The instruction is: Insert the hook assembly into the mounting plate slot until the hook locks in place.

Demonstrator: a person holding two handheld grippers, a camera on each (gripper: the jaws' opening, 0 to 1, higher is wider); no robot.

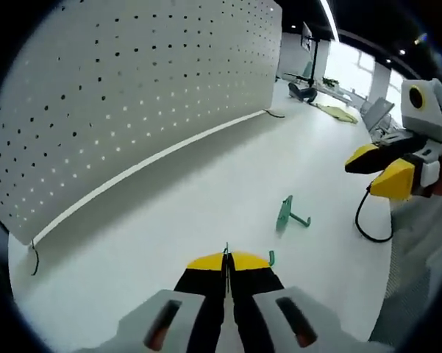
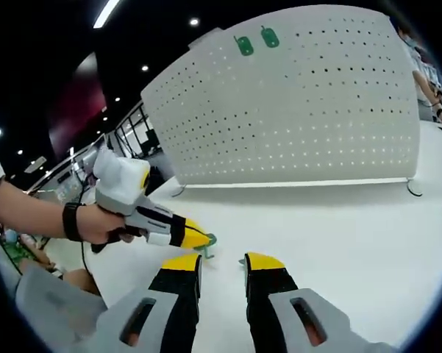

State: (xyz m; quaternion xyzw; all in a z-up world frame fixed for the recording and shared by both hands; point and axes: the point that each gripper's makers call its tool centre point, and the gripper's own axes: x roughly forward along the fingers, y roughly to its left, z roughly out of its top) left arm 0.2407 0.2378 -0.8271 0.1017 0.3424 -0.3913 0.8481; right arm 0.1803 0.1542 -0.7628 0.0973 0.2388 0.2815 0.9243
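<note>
The pegboard [image 2: 294,110], a big white perforated panel w/ regular rows of small holes, stands upright at the back of the white surface [image 1: 206,198], prob. so its holes face the person for mounting; two small green pieces [image 2: 256,41] already sit in holes near its top edge. The surface is smooth, matte, plain. Left claw [image 1: 227,262], grey body w/ black jaws and yellow tips, is closed tight, tips meeting; whether it pinches something I can't tell, though a bit of green peeks beside the right tip. Right claw [image 2: 222,262], same build, is open w/ a clear gap and holds nothing, hovering near the left as if ready to assist. A green hook [image 1: 288,215], thin bent plastic or metal w/ a flat plate, lies loose on the surface, well apart from the pegboard.
</note>
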